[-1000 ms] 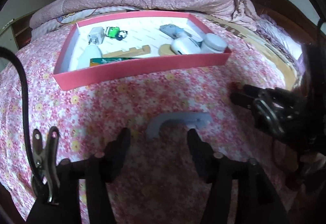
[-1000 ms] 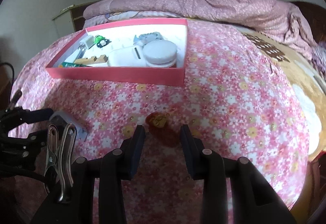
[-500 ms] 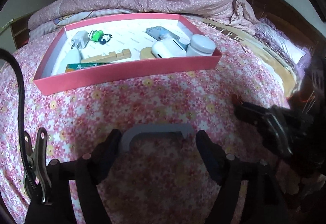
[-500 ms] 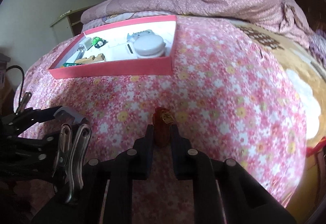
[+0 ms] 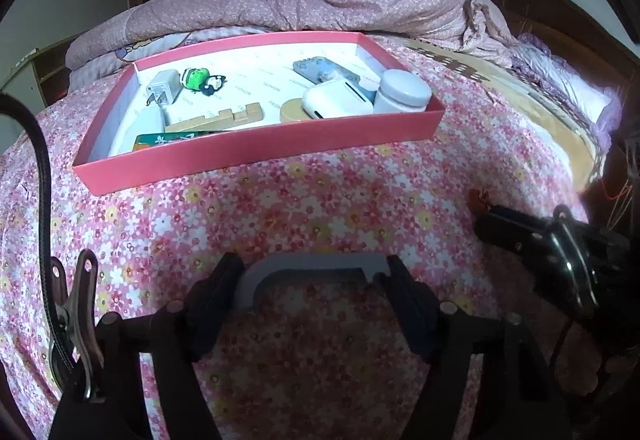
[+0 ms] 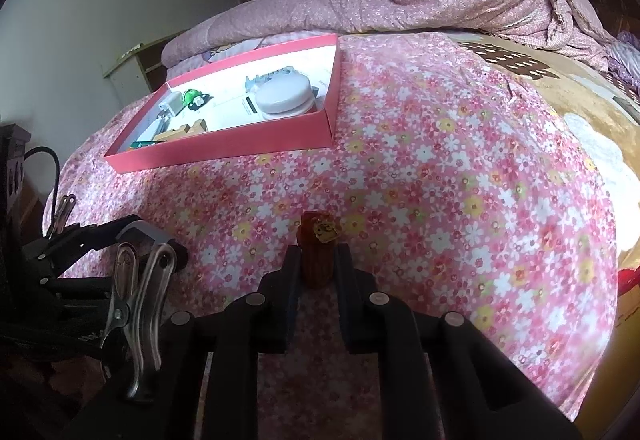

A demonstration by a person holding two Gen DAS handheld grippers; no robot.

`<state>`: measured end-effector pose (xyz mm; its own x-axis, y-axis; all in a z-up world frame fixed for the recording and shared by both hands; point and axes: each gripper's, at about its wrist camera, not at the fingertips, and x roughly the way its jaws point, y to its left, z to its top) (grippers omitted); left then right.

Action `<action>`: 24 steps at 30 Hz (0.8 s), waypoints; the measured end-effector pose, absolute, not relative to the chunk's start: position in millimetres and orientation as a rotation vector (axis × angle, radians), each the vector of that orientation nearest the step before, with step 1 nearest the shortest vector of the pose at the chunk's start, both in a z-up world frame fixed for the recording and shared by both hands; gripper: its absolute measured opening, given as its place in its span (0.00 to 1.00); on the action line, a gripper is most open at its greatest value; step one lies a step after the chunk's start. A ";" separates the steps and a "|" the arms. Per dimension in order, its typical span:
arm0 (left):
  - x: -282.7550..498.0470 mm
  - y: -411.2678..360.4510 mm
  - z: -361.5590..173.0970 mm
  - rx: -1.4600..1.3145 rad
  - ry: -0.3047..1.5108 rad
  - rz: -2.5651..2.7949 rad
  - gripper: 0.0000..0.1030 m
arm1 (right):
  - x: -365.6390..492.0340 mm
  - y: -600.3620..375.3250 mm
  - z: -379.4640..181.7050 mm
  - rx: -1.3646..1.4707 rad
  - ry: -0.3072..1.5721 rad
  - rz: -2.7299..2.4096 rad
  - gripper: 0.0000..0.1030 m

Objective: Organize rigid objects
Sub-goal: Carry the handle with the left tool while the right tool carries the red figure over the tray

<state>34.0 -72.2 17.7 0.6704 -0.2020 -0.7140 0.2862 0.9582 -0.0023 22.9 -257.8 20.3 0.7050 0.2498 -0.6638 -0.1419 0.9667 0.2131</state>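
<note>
Nearest in the left wrist view, the left gripper [image 5: 314, 282] was seen with a grey U-shaped bracket [image 5: 312, 268] spanning its jaws, both pads set against the bracket's ends; the jaws had just been closing on it. The bracket's lower legs were hidden behind the fingers. In the right wrist view, the right gripper [image 6: 316, 268] was clenched on a small brown figurine [image 6: 318, 254], whose base was concealed between the pads; its gold face detail was too small to be made out. Both objects were held just above the pink floral bedspread [image 6: 440, 168]. Farther off, a pink tray [image 5: 256, 152] was seen holding a white charger [image 5: 162, 92], a green toy [image 5: 198, 78], a wooden stand [image 5: 224, 118], a white case [image 5: 336, 104] and a white round jar [image 5: 404, 90]. A green packet [image 5: 168, 138] was partly cut off by the tray's near wall, and its white lettering could not be read. Faint repeated print on the tray floor was illegible. A rumpled quilt [image 5: 320, 0] lay beyond.
</note>
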 end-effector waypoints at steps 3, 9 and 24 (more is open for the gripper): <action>32.0 -67.9 19.5 0.109 0.792 -0.286 0.74 | 22.8 -256.0 20.6 0.142 0.758 0.215 0.20; 29.6 -55.7 23.8 0.084 0.785 -0.273 0.74 | 23.1 -243.4 22.3 0.085 0.763 0.188 0.27; 25.1 -24.4 48.1 0.035 0.715 -0.260 0.74 | 18.9 -225.4 32.7 0.111 0.795 0.218 0.16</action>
<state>25.1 -24.4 48.1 0.7245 -0.2240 -0.6519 0.2478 0.9671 -0.0570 18.9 -225.4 32.7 0.6793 0.2358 -0.6950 -0.1525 0.9717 0.1806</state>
